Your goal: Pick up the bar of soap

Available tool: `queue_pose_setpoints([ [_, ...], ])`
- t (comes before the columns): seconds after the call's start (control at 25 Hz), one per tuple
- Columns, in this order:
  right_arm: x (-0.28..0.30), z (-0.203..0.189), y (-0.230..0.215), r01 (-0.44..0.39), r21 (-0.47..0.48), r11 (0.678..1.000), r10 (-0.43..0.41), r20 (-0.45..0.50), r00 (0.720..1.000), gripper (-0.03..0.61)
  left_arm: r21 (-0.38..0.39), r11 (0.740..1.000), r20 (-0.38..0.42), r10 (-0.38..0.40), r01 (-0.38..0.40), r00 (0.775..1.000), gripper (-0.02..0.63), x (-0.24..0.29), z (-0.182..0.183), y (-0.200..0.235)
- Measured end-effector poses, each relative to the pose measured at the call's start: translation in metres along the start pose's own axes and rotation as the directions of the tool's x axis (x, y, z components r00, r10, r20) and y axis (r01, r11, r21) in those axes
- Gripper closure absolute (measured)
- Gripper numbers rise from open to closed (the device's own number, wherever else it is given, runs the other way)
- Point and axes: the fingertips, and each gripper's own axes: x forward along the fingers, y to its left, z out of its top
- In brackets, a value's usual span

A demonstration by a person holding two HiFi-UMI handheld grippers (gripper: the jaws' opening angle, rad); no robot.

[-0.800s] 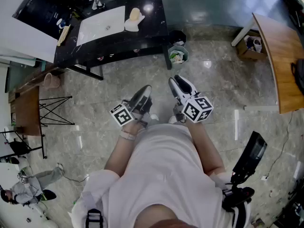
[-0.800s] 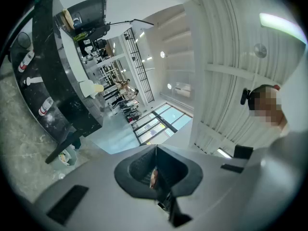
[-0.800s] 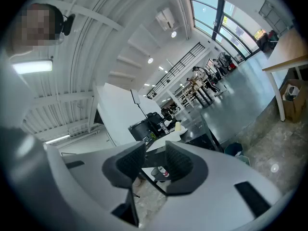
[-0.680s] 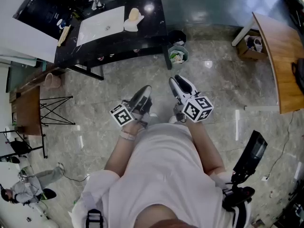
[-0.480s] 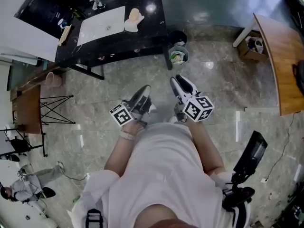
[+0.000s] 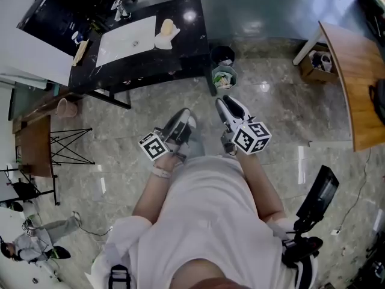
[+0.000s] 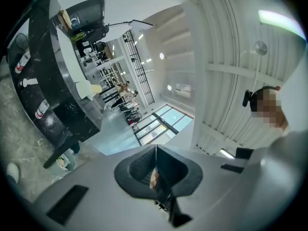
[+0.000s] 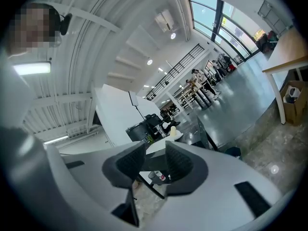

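Note:
The bar of soap [image 6: 166, 26], pale yellow, rests on a white dish at the right of the white sink [image 6: 126, 38] in a black counter [image 6: 192, 41] at the head view's top left. Both grippers are held at waist height over the stone floor, far from the counter. My left gripper [image 6: 186, 118] is shut with nothing between its jaws [image 7: 155, 150]. My right gripper [image 6: 224, 104] stands open and empty [image 8: 155, 160]. The soap [image 7: 95, 88] shows small in the left gripper view, and far off between the jaws in the right gripper view [image 8: 173, 130].
A small bin [image 6: 224, 77] with rubbish stands at the counter's right corner. A wooden table [image 6: 355, 83] and a cardboard box [image 6: 316, 62] are at the right. A black stand [image 6: 316, 197] is at my right, a folding rack [image 6: 66, 143] at left, a person [image 6: 30, 239] at bottom left.
The counter and bin have shifted slightly up and left in the head view. Both grippers keep the same pose and jaw state.

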Motion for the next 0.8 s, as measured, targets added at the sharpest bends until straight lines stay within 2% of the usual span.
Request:
queue_pose_setpoints([
  [0.12, 0.021, 0.014, -0.025, 0.006, 0.002, 1.000, -0.005, -0.016, 1.000, 0.439, -0.015, 1.000, 0.006, 0.011, -0.011, 1.000, 0.604, 0.030, 0.010, 0.018],
  [0.36, 0.064, 0.019, -0.046, 0.034, 0.006, 0.999, -0.034, -0.044, 0.998, 0.439, -0.045, 0.999, 0.004, 0.012, -0.012, 1.000, 0.604, 0.054, 0.037, 0.054],
  [0.8, 0.197, 0.023, -0.075, 0.090, 0.038, 0.995, -0.087, -0.078, 0.993, 0.439, -0.097, 0.995, -0.028, 0.017, -0.020, 0.999, 0.604, 0.097, 0.133, 0.152],
])
